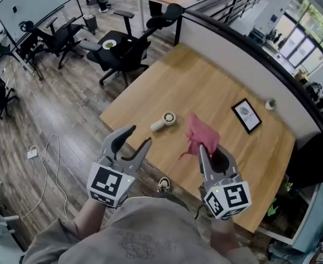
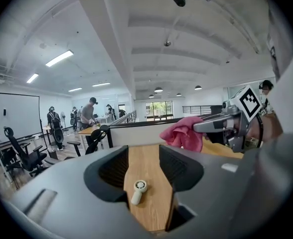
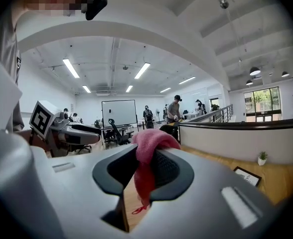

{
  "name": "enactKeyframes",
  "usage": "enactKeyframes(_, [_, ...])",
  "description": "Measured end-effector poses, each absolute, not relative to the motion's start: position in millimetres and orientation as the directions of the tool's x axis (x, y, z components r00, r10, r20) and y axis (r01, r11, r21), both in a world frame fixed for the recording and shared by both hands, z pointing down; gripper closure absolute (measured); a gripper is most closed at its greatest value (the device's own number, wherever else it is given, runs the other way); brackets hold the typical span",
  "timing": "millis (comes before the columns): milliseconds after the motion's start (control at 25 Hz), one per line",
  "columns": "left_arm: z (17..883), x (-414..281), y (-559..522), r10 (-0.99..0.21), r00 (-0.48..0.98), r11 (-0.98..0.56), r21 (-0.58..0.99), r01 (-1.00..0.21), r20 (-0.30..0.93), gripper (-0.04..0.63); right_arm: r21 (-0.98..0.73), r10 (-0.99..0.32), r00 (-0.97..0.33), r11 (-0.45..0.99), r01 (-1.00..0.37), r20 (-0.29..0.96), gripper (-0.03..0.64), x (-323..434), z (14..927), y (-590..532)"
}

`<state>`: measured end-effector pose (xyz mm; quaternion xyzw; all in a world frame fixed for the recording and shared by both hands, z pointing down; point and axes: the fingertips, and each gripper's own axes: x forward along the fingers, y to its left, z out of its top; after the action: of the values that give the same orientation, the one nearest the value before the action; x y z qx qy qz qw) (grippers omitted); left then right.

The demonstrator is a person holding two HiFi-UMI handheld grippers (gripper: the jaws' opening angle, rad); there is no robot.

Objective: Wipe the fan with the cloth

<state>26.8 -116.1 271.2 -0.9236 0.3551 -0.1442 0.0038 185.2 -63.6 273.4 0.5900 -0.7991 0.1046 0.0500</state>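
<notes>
A small white hand-held fan (image 1: 164,121) lies flat on the wooden table (image 1: 205,87), near its front-left edge. In the left gripper view the fan (image 2: 138,190) shows far off between the jaws. My left gripper (image 1: 134,138) hangs open and empty in front of the table, short of the fan. My right gripper (image 1: 208,150) is shut on a pink cloth (image 1: 201,135), which bunches above the jaws and hangs over the table edge, right of the fan. The right gripper view shows the cloth (image 3: 149,143) pinched between the pads, a loose end dangling.
A framed picture (image 1: 246,115) and a small potted plant (image 1: 270,104) sit at the table's far right, by a low partition wall (image 1: 244,43). Black office chairs (image 1: 123,48) stand beyond the table's left end. A white cable (image 1: 46,158) lies on the wood floor. People stand far back.
</notes>
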Motion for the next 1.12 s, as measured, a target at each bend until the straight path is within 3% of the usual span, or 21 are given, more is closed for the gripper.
enactKeyframes(680, [286,43,-139,-0.674,0.680,-0.726,-0.089,-0.681,0.289,0.399,-0.144,-0.906,-0.344,0.317,-0.938,0.246,0.540,209,291,-95])
enactKeyframes(1120, [336,36,-167,-0.605,0.689,-0.773,-0.090,-0.627,0.398,0.370,-0.104,-0.890,-0.294,0.275,-0.956,0.350,0.540,198,333,-121])
